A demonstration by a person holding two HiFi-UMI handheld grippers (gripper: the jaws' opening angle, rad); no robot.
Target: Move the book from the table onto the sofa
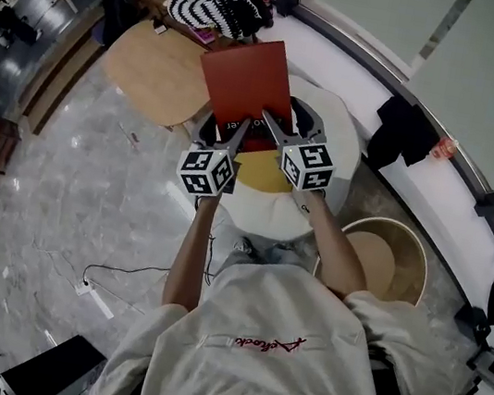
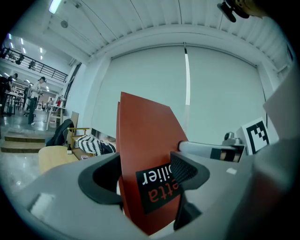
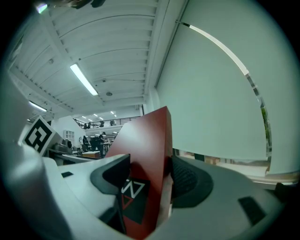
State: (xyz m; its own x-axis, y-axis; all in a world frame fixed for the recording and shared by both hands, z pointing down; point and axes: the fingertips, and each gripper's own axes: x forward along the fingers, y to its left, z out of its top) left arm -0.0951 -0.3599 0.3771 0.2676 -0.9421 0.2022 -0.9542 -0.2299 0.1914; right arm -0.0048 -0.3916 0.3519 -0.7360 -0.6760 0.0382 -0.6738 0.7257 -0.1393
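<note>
The left claw (image 1: 235, 134) is clenched on the lower edge of the red book (image 1: 248, 80). The right claw (image 1: 275, 129) grips that same edge just beside it, so the book is held in the air over a white round counter (image 1: 341, 114). Best, I judge, to keep both grips firm and turn them together toward the sofa, so the cover does not twist. A black label (image 2: 157, 185) shows upside-down, part-covered letters, "etta" in red. The logo label (image 3: 133, 192) bears only triangles.

Book (image 2: 143, 136): label wording half covered by a jaw of the left gripper (image 2: 146, 180), not readable whole.
Background figures (image 2: 35, 93): too small, perhaps people standing.
</note>
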